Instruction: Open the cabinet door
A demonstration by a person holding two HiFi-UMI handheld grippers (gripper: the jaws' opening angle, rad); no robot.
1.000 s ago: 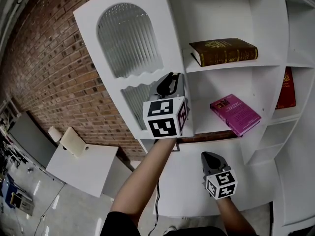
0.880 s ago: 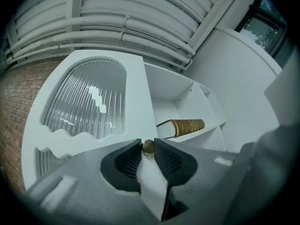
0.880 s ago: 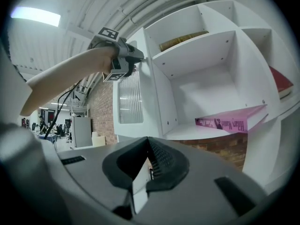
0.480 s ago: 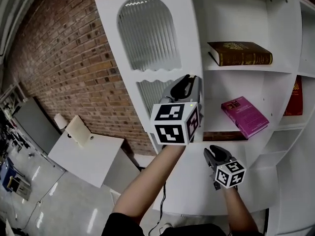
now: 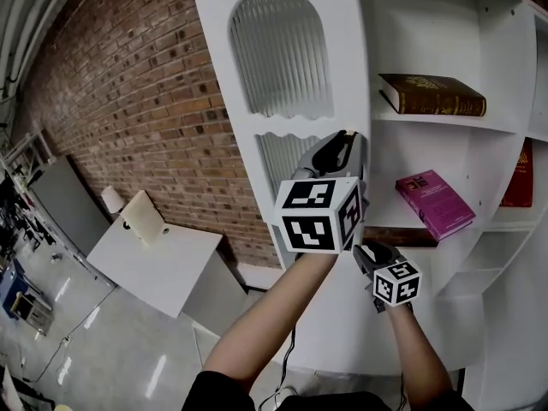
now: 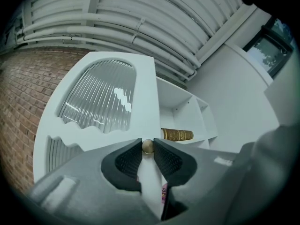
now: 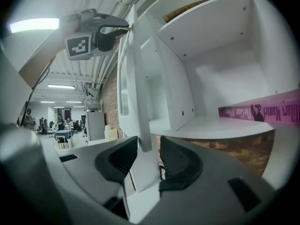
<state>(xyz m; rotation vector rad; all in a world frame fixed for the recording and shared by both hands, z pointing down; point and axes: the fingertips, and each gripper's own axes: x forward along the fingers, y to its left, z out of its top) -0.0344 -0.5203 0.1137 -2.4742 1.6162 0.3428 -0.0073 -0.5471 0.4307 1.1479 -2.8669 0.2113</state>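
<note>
Your left gripper (image 5: pixel 341 150) clenches the small round brass knob (image 6: pixel 147 146) to swing the white ribbed-glass cabinet door (image 5: pixel 347 58) outward. At its five o'clock, your right gripper (image 7: pixel 149 149) has just been opening its jaws, the door's edge between them untouched.

Pink book (image 7: pixel 262 110) cut off at edge, distant people (image 7: pixel 60 124) too small

Nothing fully legible: dark lettering on the pink book (image 7: pixel 269 109) spine, right of the cabinet door (image 5: pixel 282 101), is too distorted to read; brown book (image 5: pixel 432 95) gilt too small.
</note>
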